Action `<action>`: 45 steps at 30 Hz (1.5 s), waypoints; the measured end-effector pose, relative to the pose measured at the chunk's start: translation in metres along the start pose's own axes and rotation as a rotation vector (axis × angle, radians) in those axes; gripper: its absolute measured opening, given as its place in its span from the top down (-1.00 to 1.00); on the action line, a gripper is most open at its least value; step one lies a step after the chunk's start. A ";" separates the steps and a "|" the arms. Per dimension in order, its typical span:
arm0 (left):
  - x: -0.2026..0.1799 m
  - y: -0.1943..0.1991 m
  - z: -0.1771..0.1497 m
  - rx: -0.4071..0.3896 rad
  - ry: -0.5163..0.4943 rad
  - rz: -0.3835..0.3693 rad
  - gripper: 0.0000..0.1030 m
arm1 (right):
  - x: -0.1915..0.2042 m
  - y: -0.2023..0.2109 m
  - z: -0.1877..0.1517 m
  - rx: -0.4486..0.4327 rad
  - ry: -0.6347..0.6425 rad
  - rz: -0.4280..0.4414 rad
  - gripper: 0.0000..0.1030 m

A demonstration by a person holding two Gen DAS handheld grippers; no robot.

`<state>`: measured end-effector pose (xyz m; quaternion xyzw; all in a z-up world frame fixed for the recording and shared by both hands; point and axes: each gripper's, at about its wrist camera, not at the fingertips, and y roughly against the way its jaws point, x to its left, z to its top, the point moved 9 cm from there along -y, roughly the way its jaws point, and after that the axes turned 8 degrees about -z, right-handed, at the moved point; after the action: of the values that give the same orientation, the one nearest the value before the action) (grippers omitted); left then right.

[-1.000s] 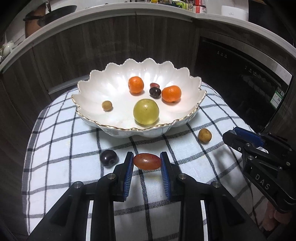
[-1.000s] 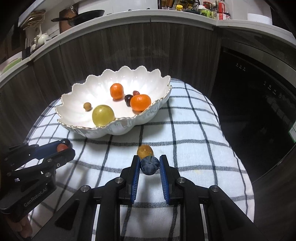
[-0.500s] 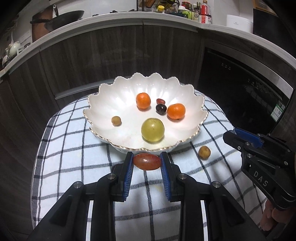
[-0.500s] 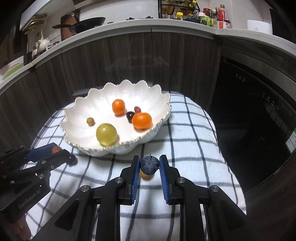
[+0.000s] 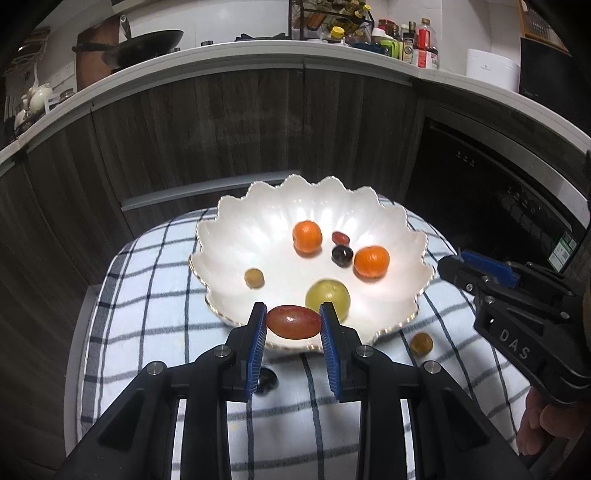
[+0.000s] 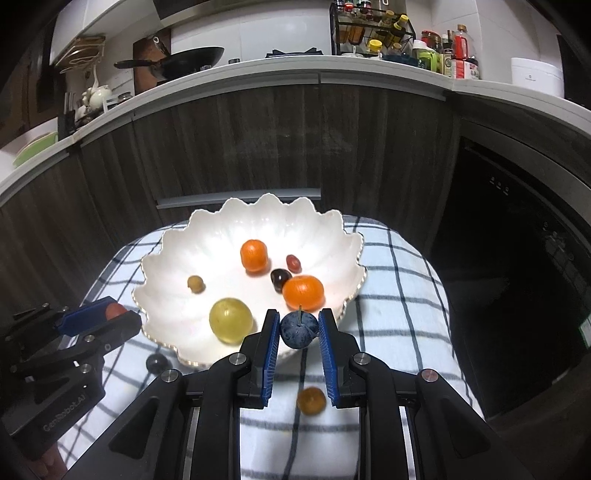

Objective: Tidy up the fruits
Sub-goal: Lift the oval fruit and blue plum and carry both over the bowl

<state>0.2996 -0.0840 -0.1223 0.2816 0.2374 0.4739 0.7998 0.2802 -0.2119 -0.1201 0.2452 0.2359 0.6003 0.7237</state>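
I am looking at a kitchen. A long pale counter (image 6: pixel 280 68) is curving across the top. Dark wood cabinet doors (image 6: pixel 258 147) are standing under it. A black wok (image 6: pixel 192 61) is sitting on the counter at the left, and a teapot (image 6: pixel 98 96) is sitting farther left. A rack (image 6: pixel 373 33) of jars and some bottles (image 6: pixel 454 55) are standing on the right. A white pot (image 6: pixel 537 75) is sitting past them. A black oven (image 6: pixel 517 258) is filling the right side. White light is shining on the wall (image 6: pixel 258 33) behind the counter.
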 end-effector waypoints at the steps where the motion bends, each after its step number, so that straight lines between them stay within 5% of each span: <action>1: 0.002 -0.001 0.005 -0.006 0.000 0.003 0.43 | 0.002 -0.004 0.003 0.005 0.001 0.007 0.55; 19: 0.037 -0.033 0.052 -0.023 0.007 0.028 0.43 | 0.027 -0.042 0.054 -0.020 0.047 0.021 0.55; 45: 0.047 -0.078 0.022 0.092 0.033 0.023 0.42 | 0.055 -0.100 0.033 0.141 0.090 0.071 0.55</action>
<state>0.3834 -0.0774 -0.1639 0.3132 0.2687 0.4763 0.7764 0.3855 -0.1758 -0.1612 0.2766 0.3009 0.6178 0.6718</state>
